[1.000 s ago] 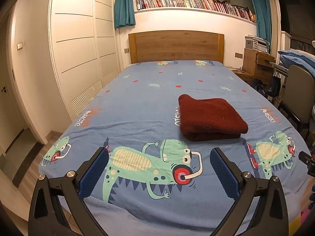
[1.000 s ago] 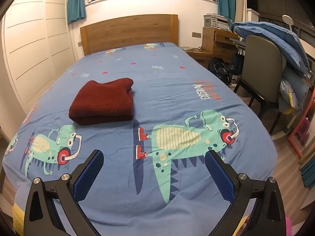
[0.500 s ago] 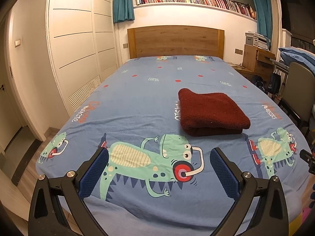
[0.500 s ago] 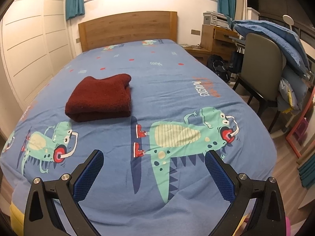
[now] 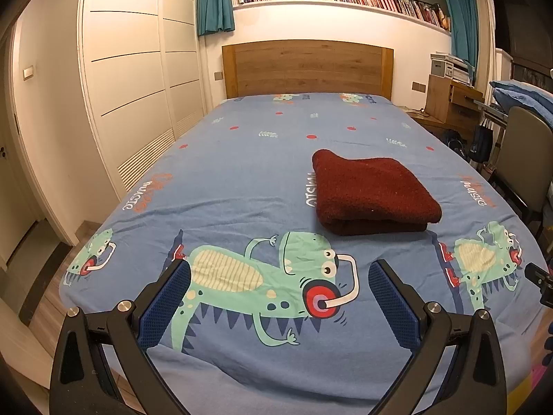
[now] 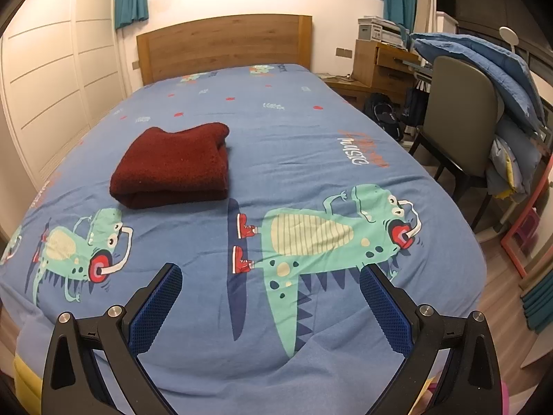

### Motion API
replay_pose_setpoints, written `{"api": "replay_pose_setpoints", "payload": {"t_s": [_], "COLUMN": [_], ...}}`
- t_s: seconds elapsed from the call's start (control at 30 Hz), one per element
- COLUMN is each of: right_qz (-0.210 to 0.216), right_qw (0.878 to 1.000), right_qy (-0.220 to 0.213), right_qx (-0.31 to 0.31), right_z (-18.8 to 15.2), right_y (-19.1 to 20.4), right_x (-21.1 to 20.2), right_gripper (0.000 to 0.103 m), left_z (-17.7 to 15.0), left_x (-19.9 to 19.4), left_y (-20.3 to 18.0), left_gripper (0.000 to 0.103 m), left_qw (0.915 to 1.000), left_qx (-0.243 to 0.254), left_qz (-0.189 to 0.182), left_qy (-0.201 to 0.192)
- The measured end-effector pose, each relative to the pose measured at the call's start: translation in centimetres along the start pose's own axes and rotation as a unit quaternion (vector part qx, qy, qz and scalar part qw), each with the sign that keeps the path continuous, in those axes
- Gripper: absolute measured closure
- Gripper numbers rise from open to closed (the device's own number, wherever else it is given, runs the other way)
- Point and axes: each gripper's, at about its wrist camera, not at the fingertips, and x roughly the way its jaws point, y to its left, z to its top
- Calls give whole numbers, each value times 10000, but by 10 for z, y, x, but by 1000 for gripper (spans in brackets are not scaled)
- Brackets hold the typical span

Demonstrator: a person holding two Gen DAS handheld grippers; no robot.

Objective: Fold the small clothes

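Observation:
A dark red fuzzy garment (image 5: 371,193) lies folded into a neat rectangle on the blue dinosaur-print bed sheet (image 5: 242,180). It also shows in the right wrist view (image 6: 174,166), left of centre. My left gripper (image 5: 279,276) is open and empty above the foot of the bed, well short of the garment. My right gripper (image 6: 270,278) is open and empty too, over the foot of the bed, with the garment ahead to its left. A tip of the right gripper (image 5: 539,278) shows at the right edge of the left wrist view.
A wooden headboard (image 5: 307,69) stands at the far end. White wardrobe doors (image 5: 134,79) line the left side. A chair (image 6: 459,121) draped with blue bedding (image 6: 484,69), a wooden desk (image 6: 383,62) and bags on the floor stand to the right of the bed.
Both grippers have pulled back and risen a little from the bed, so the folded garment sits slightly farther away. Both stay open and the garment has not moved.

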Motion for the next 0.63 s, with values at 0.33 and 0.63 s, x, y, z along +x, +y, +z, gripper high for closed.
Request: {"api": "replay_pose_setpoints", "payload": {"t_s": [0.33,0.63], "right_qz": [-2,-6], "right_qw": [10000,10000], "right_qy": [31,18], "right_qx": [1,-5], "right_z": [-2,-2], "right_y": [1,0], "right_x": [2,2], "right_gripper": [0,0], "left_z": [0,0], "left_x": [0,-1], "left_y": [-1,-2], "left_gripper": [1,1], "left_qw": [10000,10000], "left_qx": [19,21], "left_qz": [-37,-62], "left_qy": [1,-6]}}
